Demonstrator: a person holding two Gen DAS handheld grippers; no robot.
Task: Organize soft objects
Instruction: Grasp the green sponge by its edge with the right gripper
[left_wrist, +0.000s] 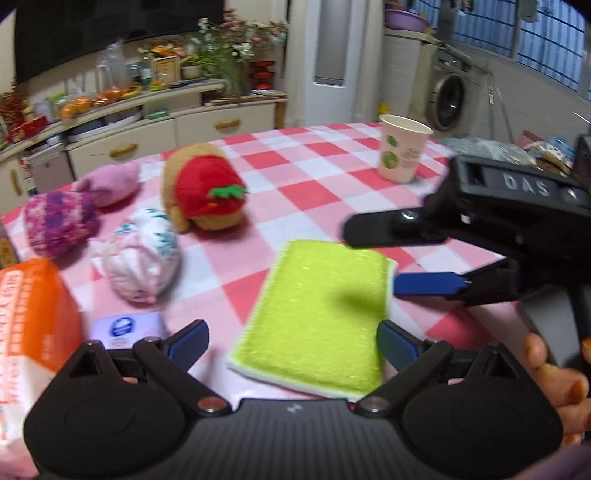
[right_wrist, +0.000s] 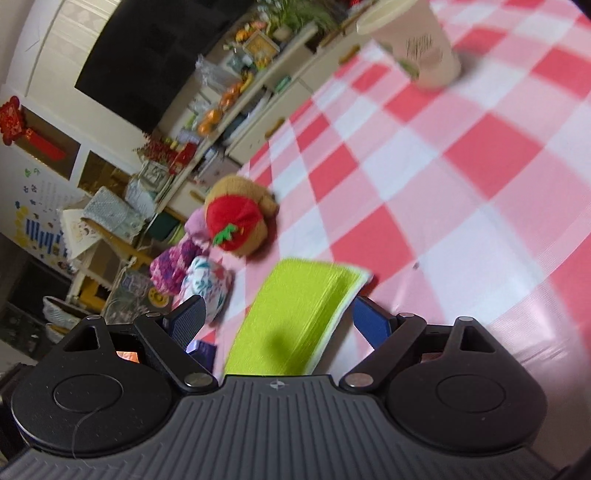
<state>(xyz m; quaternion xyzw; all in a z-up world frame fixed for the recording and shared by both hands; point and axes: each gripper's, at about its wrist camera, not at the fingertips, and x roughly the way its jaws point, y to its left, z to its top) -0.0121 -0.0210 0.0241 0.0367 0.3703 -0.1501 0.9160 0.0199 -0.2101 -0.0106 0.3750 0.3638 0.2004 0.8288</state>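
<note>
A lime-green sponge (left_wrist: 317, 317) lies flat on the pink checked tablecloth (left_wrist: 325, 184). My left gripper (left_wrist: 291, 343) is open, its blue pads on either side of the sponge's near end. My right gripper (left_wrist: 373, 258) comes in from the right, open, with its fingertips around the sponge's far right corner. In the right wrist view the sponge (right_wrist: 295, 314) lies between the open fingers of the right gripper (right_wrist: 279, 319). Farther left lie a brown plush with a red strawberry cap (left_wrist: 207, 192), a white floral cloth bundle (left_wrist: 144, 258), a purple-pink knit hat (left_wrist: 59, 221) and a pink plush (left_wrist: 110, 182).
A paper cup (left_wrist: 402, 151) stands at the table's far right. An orange tissue pack (left_wrist: 33, 314) and a small blue-and-white packet (left_wrist: 125, 328) sit at the near left. A hand (left_wrist: 561, 384) holds the right gripper. Cabinets and a washing machine stand beyond the table.
</note>
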